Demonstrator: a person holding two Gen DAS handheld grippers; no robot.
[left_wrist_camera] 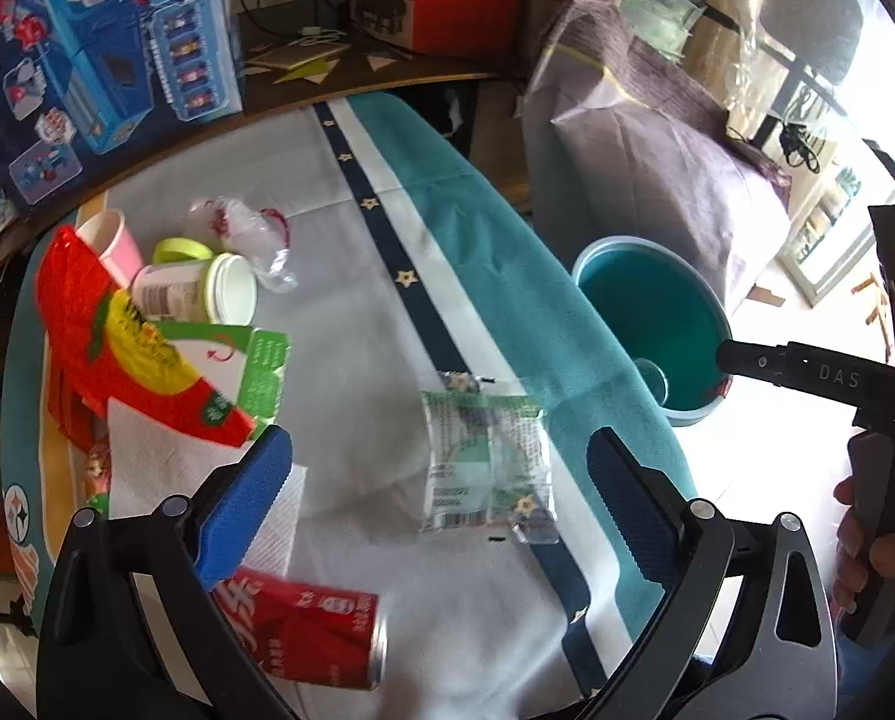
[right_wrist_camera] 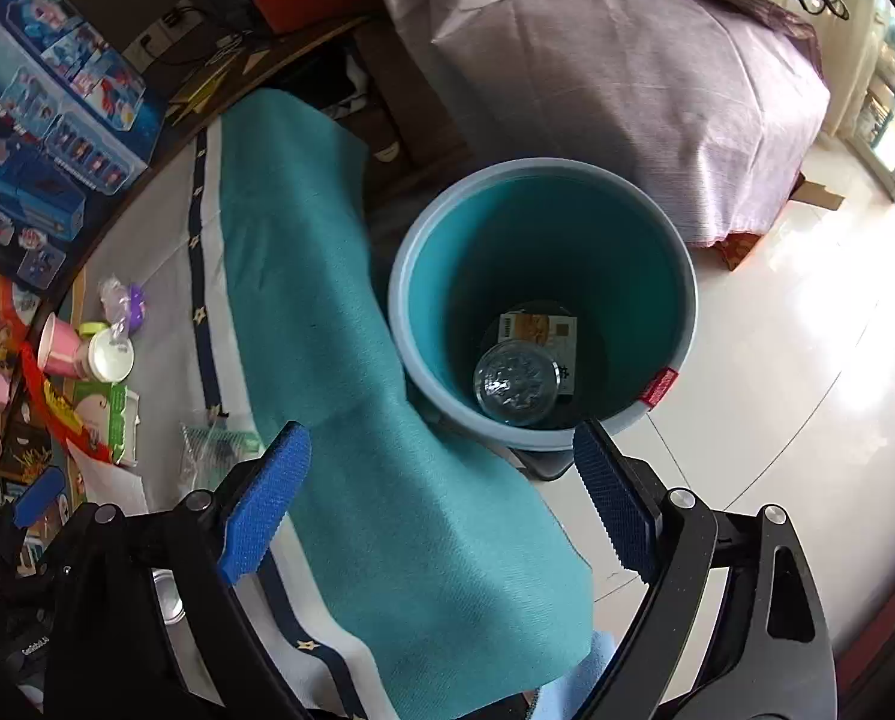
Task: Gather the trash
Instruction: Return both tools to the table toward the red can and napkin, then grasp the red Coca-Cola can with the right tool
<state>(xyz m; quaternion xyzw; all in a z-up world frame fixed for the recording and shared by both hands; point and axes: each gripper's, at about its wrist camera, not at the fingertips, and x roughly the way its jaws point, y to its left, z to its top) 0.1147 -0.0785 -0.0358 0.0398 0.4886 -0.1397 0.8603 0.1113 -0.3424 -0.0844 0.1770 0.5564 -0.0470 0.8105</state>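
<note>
Tablecloth (left_wrist_camera: 351, 324) – teal-edged, trash-strewn – beside bucket (right_wrist_camera: 681, 252); both tools (left_wrist_camera: 438, 507) (right_wrist_camera: 441, 501) released, empty.

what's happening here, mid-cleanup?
A person with a gripper in each hand is clearing trash off a table into a bin. The right gripper hangs open and empty over the bin, which already holds a clear bottle and a carton. The left gripper is open above a snack packet; a red can and cups remain.
</note>
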